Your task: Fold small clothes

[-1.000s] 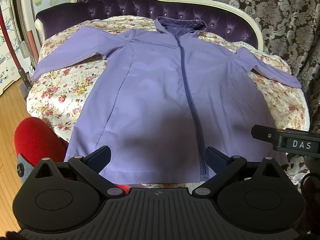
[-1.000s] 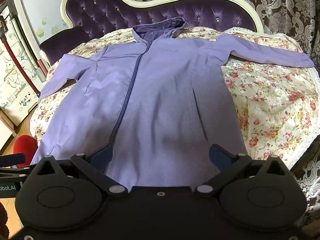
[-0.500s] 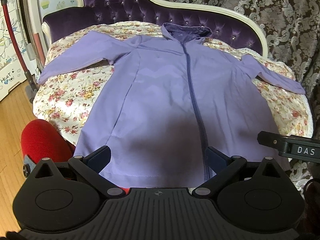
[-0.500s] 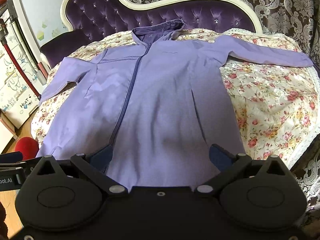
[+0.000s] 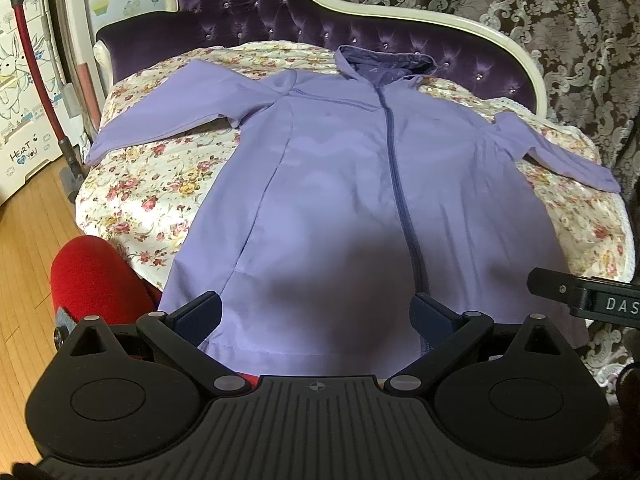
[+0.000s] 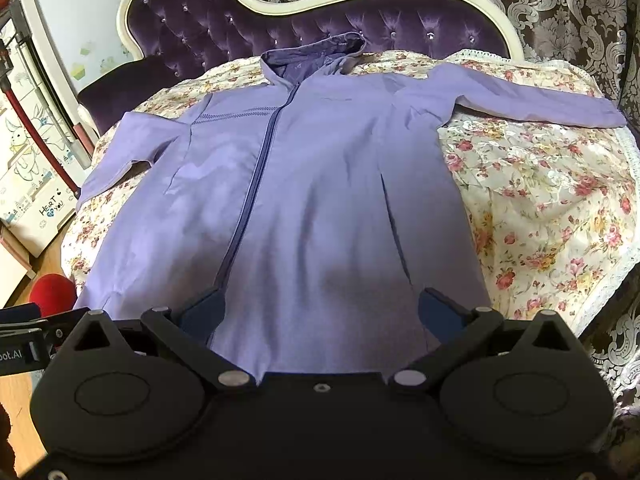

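Note:
A lilac hooded zip jacket [image 5: 340,184] lies flat, front up, on a floral quilt [image 5: 152,196], with both sleeves spread out to the sides and the hood toward the purple backrest. It also shows in the right wrist view [image 6: 312,184]. My left gripper [image 5: 316,314] is open and empty, hovering above the jacket's hem. My right gripper [image 6: 320,312] is open and empty, also above the hem, to the right of the left one.
A purple tufted sofa back [image 5: 280,12] with a cream frame rises behind the quilt. A red cushion [image 5: 96,276] sits at the near left, above the wooden floor [image 5: 28,232]. A patterned curtain [image 5: 560,20] hangs behind. The right gripper's body [image 5: 592,300] shows at the right.
Both grippers have shifted a little; the jacket sits further right and lower in the left wrist view. Both stay open. The jacket has not moved.

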A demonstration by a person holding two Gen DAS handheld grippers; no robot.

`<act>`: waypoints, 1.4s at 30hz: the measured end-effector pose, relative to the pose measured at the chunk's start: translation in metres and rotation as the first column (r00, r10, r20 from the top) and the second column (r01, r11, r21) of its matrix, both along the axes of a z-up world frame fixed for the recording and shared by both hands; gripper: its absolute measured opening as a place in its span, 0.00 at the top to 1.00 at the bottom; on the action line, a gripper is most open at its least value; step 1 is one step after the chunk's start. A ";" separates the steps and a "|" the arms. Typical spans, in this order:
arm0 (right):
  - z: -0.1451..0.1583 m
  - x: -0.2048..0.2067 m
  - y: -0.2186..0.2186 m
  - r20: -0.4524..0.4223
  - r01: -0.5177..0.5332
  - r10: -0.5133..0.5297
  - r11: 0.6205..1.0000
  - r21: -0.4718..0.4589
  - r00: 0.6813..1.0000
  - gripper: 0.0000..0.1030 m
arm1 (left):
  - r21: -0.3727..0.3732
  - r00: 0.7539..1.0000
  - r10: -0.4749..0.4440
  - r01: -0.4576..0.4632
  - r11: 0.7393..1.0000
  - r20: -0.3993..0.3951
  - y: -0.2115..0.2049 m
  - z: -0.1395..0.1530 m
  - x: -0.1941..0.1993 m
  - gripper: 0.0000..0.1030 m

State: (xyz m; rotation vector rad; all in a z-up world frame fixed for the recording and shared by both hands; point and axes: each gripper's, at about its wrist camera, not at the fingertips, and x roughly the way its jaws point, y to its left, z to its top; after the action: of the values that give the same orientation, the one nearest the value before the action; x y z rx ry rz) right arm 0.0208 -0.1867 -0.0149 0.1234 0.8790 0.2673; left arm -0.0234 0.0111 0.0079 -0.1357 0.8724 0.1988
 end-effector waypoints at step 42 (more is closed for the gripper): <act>-0.001 0.015 0.014 0.009 -0.050 0.050 0.999 0.016 0.999 0.01 | -0.043 0.999 0.028 -0.027 0.999 0.017 0.015 -0.008 0.013 0.02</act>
State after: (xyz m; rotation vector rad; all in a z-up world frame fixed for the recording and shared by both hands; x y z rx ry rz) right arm 0.0355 -0.1729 -0.0160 0.1149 0.8726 0.3217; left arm -0.0104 0.0266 0.0003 -0.1893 0.8575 0.2048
